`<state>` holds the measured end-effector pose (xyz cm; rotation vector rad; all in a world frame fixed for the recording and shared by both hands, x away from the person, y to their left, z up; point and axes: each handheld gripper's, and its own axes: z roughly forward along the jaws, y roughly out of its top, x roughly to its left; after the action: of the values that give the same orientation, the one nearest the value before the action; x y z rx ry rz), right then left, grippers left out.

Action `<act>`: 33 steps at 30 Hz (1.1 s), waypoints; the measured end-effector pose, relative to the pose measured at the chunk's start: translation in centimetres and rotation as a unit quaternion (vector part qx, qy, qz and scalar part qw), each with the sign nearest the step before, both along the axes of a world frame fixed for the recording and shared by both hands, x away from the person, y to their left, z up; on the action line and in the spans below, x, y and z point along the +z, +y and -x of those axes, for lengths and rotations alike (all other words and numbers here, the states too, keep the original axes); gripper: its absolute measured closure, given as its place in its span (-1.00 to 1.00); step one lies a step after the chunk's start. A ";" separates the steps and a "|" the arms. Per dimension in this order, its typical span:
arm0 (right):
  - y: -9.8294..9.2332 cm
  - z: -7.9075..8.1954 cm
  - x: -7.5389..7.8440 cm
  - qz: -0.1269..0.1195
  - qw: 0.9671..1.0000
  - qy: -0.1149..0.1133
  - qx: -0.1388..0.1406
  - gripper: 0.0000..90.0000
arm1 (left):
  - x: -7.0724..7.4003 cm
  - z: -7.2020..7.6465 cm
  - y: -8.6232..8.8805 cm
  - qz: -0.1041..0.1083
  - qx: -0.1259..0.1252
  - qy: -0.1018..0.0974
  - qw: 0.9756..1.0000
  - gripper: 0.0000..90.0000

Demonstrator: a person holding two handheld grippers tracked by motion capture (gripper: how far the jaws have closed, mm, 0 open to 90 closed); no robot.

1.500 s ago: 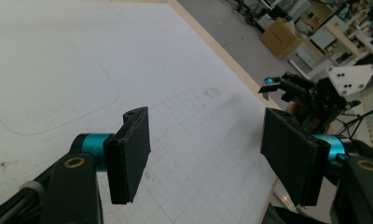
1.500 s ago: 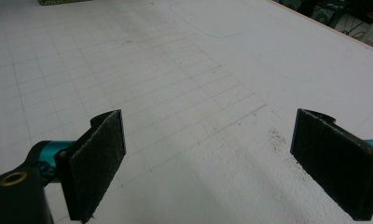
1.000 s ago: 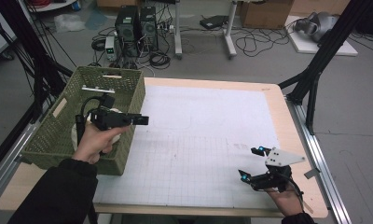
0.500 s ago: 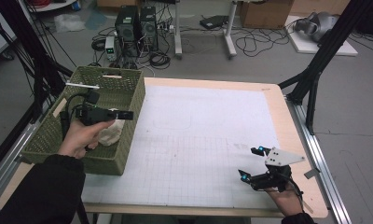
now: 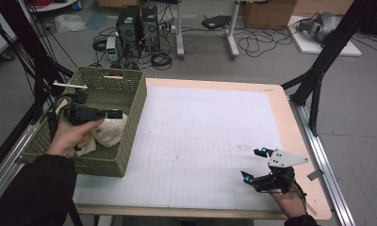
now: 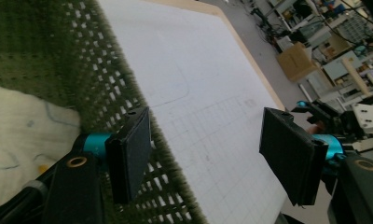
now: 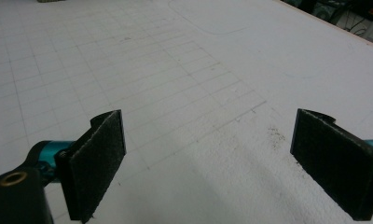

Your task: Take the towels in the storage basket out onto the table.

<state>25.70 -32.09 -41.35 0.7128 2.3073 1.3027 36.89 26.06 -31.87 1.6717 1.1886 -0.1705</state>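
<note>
The cream cloth [image 5: 109, 132] lies inside the green basket [image 5: 135, 110] at nine o'clock on the bench [image 5: 290, 122], not yet grasped. The left gripper [image 5: 112, 114] hovers just above it, jaws spread and empty. The right gripper [image 5: 255, 165] waits at five o'clock, jaws released; lifting the cloth out likely remains.
</note>
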 end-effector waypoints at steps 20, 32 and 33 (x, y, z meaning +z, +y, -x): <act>0.0 -0.1 0.0 0.000 1.000 -0.001 -0.001 -0.80 | -1.0 -0.4 4.5 -0.036 0.064 0.022 0.997 -0.24; 0.1 -0.1 0.0 0.001 1.000 0.001 0.000 -0.80 | -1.1 -0.3 5.8 -0.077 0.101 0.015 0.992 -0.25; 0.0 -0.1 0.0 0.002 1.000 -0.002 0.000 -0.80 | -1.1 -0.3 5.9 -0.080 0.105 0.014 0.991 -0.25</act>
<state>25.83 -32.07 -41.36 0.7089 2.3069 1.2968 37.15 31.99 -32.96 1.6723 1.4220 0.0344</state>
